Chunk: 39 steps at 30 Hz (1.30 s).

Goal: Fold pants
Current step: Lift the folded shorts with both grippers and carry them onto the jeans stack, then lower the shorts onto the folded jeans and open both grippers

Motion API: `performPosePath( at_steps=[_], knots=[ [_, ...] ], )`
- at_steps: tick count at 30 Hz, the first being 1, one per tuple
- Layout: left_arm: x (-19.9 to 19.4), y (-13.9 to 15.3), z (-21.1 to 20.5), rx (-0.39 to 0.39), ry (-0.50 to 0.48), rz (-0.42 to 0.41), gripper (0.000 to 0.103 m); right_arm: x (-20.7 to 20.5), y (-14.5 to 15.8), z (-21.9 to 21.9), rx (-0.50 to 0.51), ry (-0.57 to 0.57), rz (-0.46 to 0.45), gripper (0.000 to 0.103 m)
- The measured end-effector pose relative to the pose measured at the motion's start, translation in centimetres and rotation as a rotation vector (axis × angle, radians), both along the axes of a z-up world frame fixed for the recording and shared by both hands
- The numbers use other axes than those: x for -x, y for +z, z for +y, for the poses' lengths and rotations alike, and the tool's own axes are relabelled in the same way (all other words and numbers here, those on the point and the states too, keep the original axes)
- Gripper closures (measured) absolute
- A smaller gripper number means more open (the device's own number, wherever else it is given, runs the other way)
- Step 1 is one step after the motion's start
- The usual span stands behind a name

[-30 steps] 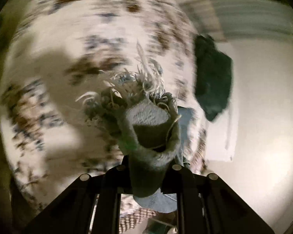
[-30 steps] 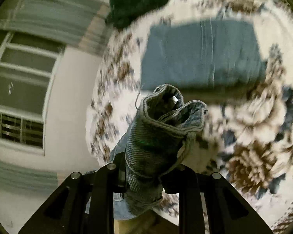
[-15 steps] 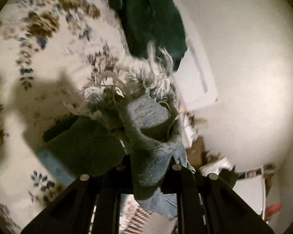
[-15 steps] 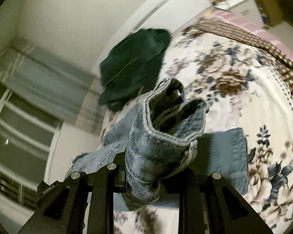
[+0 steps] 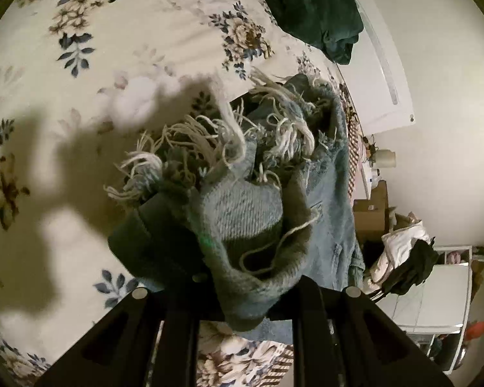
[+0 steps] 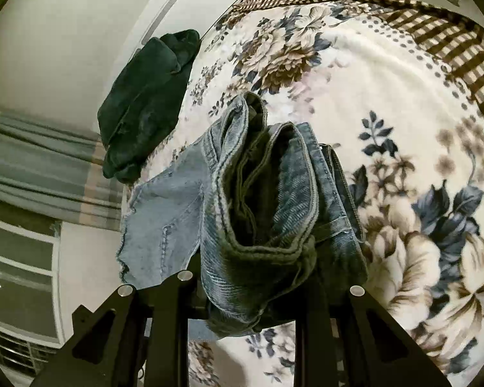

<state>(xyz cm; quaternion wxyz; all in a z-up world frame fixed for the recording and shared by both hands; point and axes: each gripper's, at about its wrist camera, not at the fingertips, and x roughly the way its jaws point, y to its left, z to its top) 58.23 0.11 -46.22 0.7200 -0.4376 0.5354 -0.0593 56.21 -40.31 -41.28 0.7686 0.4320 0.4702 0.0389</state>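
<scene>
The pants are light blue jeans [image 5: 242, 219] with frayed white threads at the leg ends. My left gripper [image 5: 245, 290] is shut on the bunched frayed leg end, held above the floral bedspread [image 5: 129, 48]. My right gripper [image 6: 251, 290] is shut on the bunched waistband of the jeans [image 6: 261, 200]; the rest of the denim hangs down to the left over the bed. The gripper fingertips are hidden by fabric in both views.
A dark green garment [image 5: 309, 6] lies at the far edge of the bed, and shows in the right wrist view [image 6: 145, 103]. A checked blanket edge [image 6: 435, 32] borders the floral bedspread [image 6: 387, 113]. A white wall, a curtained window [image 6: 32, 161] and clutter [image 5: 403, 251] surround the bed.
Both grippers swung with the jeans still clamped: the views turned from down on the bed toward its far edge and walls. The folded lower part of the jeans has come close under the grippers.
</scene>
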Motion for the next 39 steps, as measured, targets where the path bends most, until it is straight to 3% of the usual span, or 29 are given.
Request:
performPosePath(
  at_steps=[2, 4, 8, 9, 12, 13, 16, 20, 25, 39],
  knots=[
    [0.0, 0.6, -0.3, -0.050, -0.023, 0.017, 0.085, -0.1, -0.8, -0.3, -0.001, 0.004, 0.026, 0.072],
    [0.3, 1.5, -0.3, -0.115, -0.051, 0.042, 0.082, 0.2, -1.3, -0.7, 0.026, 0.012, 0.071, 0.054],
    [1.6, 5.4, -2.1, -0.370, -0.177, 0.014, 0.071, 0.9, 0.0, -0.4, 0.177, 0.081, 0.124, 0.036],
    [1.9, 6.3, -2.6, -0.438, -0.209, 0.002, 0.064, 1.2, 0.6, -0.2, 0.224, 0.101, 0.130, 0.029],
    [3.0, 9.2, -4.1, -0.580, -0.278, -0.058, 0.052, 2.4, 3.3, 1.0, 0.397, 0.156, 0.132, 0.015],
    [3.4, 10.3, -4.6, -0.619, -0.295, -0.083, 0.040, 3.0, 4.4, 1.5, 0.456, 0.173, 0.131, 0.011],
    [4.4, 13.1, -5.5, -0.695, -0.328, -0.144, 0.023, 4.8, 7.9, 3.2, 0.612, 0.196, 0.117, 0.006],
    [5.7, 16.9, -6.4, -0.799, -0.372, -0.206, 0.018, 7.8, 13.6, 5.3, 0.772, 0.163, 0.057, 0.000],
    [8.4, 21.4, -6.6, -0.836, -0.374, -0.275, 0.018, 11.7, 20.4, 7.3, 0.878, 0.118, -0.005, 0.000],
    [23.5, 35.4, -6.7, -0.885, -0.298, -0.453, 0.018, 27.5, 38.7, 10.3, 0.904, 0.088, -0.170, 0.000]
  ],
)
